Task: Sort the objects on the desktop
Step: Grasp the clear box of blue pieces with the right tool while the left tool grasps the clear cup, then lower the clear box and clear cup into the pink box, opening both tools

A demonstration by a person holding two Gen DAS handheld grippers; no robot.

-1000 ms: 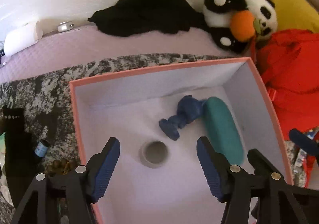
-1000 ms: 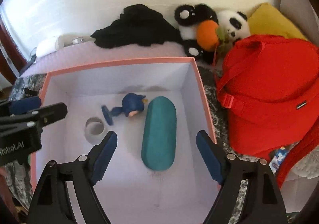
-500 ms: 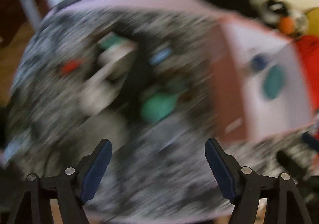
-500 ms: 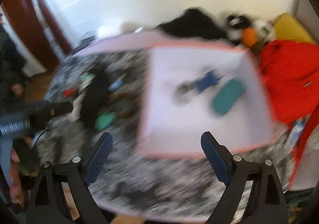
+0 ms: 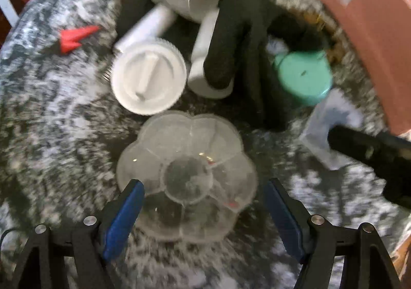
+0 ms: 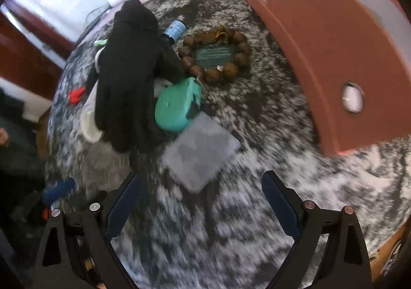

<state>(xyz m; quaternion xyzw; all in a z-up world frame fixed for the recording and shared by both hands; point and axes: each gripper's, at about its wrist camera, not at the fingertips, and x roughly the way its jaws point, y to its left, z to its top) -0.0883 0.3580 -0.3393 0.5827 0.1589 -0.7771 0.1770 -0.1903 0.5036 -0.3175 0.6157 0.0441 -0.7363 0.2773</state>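
- A white label was seen on the near wall of the pink box (image 6: 321, 39), and printed text on the dark green card (image 6: 215, 55) inside the bead bracelet (image 6: 232, 69); both were too blurred to be read.
- The left gripper (image 5: 204, 208) was held low over the mottled worktop (image 5: 51, 119), its jaws wide apart around the near part of the clear flower-shaped dish (image 5: 187, 173), with contact not discernible.
- The right gripper (image 6: 201, 197) was held above the worktop, jaws apart and empty, just short of the clear square case (image 6: 201, 151).
- The black glove (image 6: 131, 70) was laid with its fingers pointing toward the near edge, beside the teal case (image 6: 177, 105).
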